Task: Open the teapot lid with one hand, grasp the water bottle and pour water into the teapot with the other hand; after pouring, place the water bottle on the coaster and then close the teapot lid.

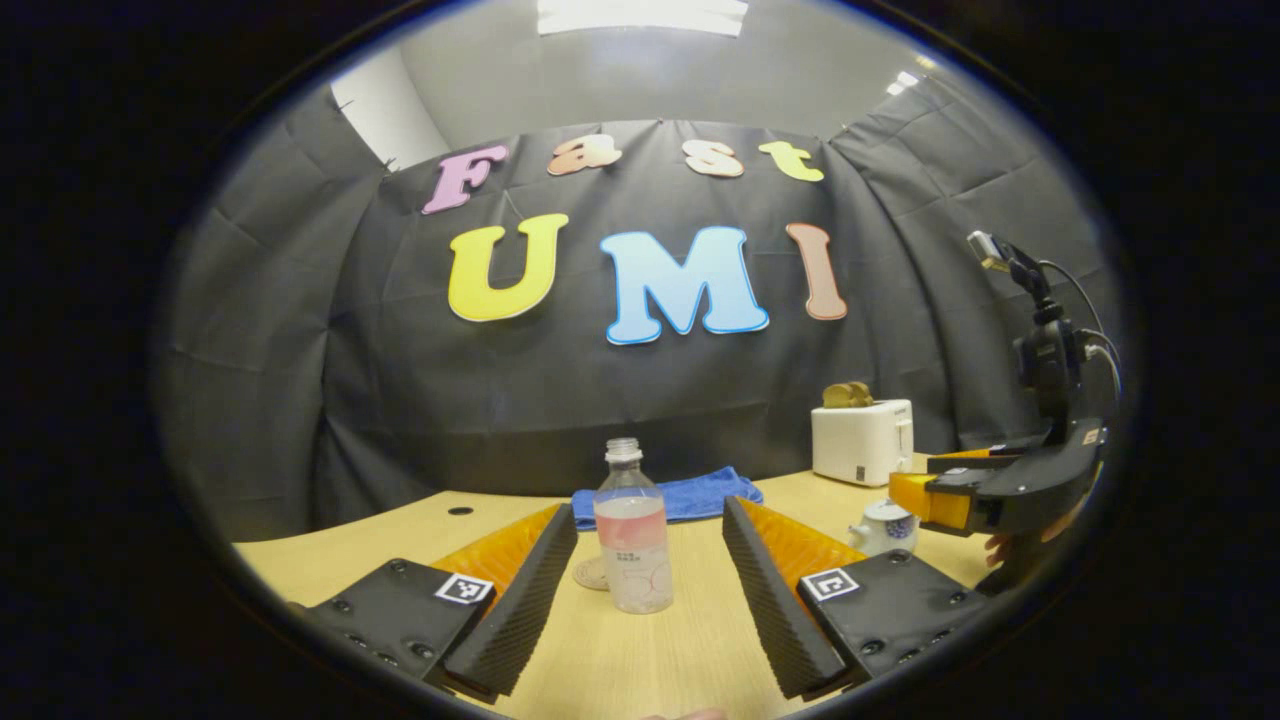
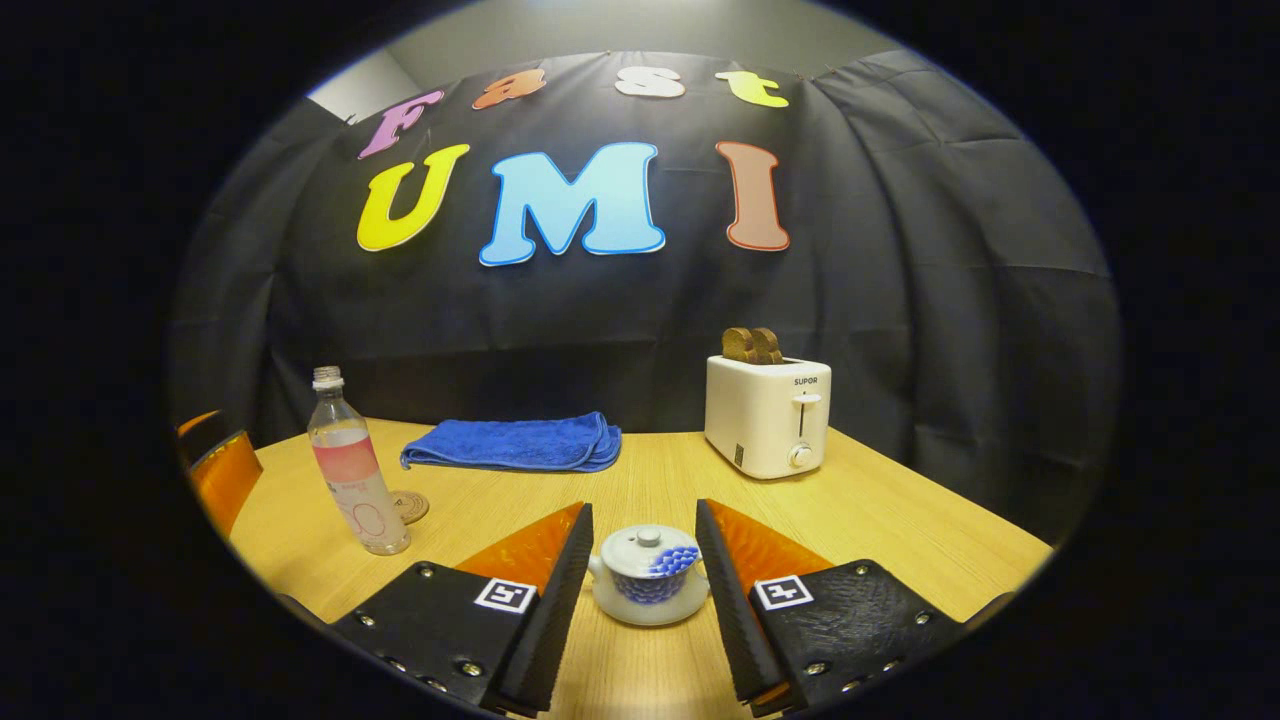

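Teapot point(image 2: 648, 580) btwn right gripper point(image 2: 645, 560) fingers; toaster point(image 2: 767, 415) reads SUPOR.

A white toaster point(image 2: 767, 415) stands at the back of the wooden worktop point(image 2: 900, 530), with brown toast point(image 2: 753, 346) sticking out of its top. A folded blue towel point(image 2: 515, 443) lies flat to the left of the toaster, well apart from it.
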`<state>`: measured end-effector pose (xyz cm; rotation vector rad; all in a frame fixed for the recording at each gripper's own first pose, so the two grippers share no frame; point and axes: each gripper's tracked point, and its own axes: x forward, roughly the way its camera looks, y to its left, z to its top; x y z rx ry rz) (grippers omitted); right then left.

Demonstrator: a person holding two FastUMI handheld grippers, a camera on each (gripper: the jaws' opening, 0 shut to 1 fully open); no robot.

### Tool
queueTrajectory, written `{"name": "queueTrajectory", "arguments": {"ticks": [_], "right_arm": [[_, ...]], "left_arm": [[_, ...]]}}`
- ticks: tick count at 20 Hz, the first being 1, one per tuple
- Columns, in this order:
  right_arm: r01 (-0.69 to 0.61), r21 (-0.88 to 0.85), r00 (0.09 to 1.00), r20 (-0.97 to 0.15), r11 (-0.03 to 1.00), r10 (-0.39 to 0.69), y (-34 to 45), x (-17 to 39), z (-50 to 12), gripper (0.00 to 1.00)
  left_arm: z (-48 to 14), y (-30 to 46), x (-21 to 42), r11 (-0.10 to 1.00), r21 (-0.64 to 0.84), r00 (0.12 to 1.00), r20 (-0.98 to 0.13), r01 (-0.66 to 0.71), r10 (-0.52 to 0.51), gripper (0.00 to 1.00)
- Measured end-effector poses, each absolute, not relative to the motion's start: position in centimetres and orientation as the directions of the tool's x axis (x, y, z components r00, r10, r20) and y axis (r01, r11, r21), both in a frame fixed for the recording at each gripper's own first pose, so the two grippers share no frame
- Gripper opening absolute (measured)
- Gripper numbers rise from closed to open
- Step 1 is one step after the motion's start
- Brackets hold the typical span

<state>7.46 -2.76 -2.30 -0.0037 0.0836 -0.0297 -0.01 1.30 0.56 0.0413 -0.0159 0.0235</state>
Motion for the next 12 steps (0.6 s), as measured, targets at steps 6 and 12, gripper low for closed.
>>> {"name": "queueTrajectory", "arguments": {"ticks": [6, 12], "right_arm": [[0.026, -0.036, 0.996, -0.090, 0.999, -0.030, -2.6, 9.5, -2.8, 0.65], [0.032, -0.018, 0.991, -0.128, 0.999, -0.034, -3.0, 10.8, -4.5, 0.64]], "left_arm": [[-1.1, 1.4, 2.0, 1.000, -0.018, 0.999, -0.036, -0.003, 0.002, 1.00], [0.1, 2.2, 1.7, 1.000, 0.007, 1.000, -0.008, -0.017, 0.017, 1.00]]}}
